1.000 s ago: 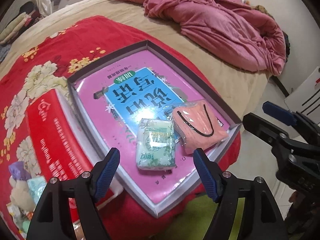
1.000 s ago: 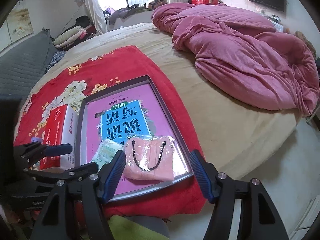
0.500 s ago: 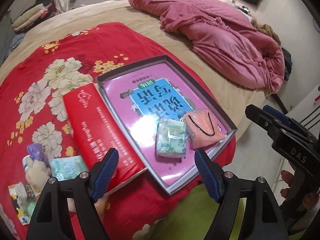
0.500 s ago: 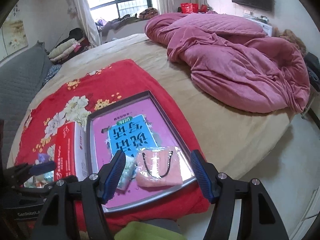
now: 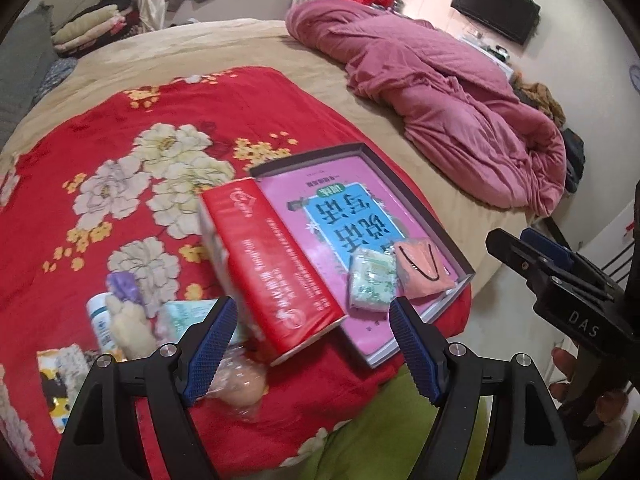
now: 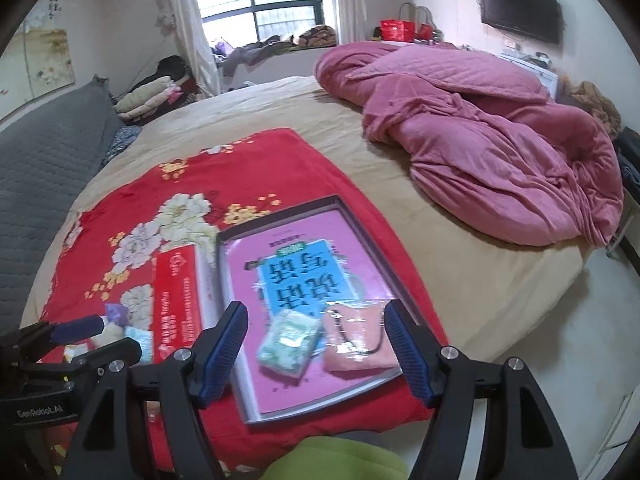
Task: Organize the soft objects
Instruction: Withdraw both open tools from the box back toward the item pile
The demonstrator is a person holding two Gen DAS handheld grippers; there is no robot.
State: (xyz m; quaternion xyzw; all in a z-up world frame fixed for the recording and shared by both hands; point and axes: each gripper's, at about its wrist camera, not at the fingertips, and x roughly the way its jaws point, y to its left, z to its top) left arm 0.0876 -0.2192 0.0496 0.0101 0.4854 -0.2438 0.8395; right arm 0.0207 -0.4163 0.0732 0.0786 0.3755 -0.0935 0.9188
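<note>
Left wrist view: left hand-held gripper (image 5: 310,350) wide open, blue ribbed fingers (image 5: 212,338) spread with nothing between them, hovering above the near edge of the red floral blanket (image 5: 132,152) on the beige bed (image 5: 224,44). Ahead, shallow grey-rimmed box lid with a pink and blue printed base (image 5: 362,150), lying flat on the blanket. Inside it, at the near right corner: green-and-white wrapped tissue pack (image 5: 372,278), and just right of it, touching or nearly so, pink soft pouch with a black cord in clear plastic (image 5: 422,270). Long red carton with white print (image 5: 276,268) along the lid's left side, its right edge overlapping the lid's rim. Left of the carton, a loose cluster on the blanket: small purple soft item (image 5: 126,286), cream plush piece (image 5: 130,328), white bottle with blue label (image 5: 102,322), pale teal packet (image 5: 182,316), and a beige rounded object in clear wrap (image 5: 240,384) near the left finger. Crumpled pink quilt (image 5: 448,96) well apart at the far right of the bed.

Right wrist view: right hand-held gripper (image 6: 316,350) likewise fully spread and empty, held over the lid's near end, with tissue pack (image 6: 290,344) and pouch (image 6: 358,340) framed between its fingers but below them, untouched. Left hand-held gripper (image 6: 80,328) at the far left edge, over the cluster.
</note>
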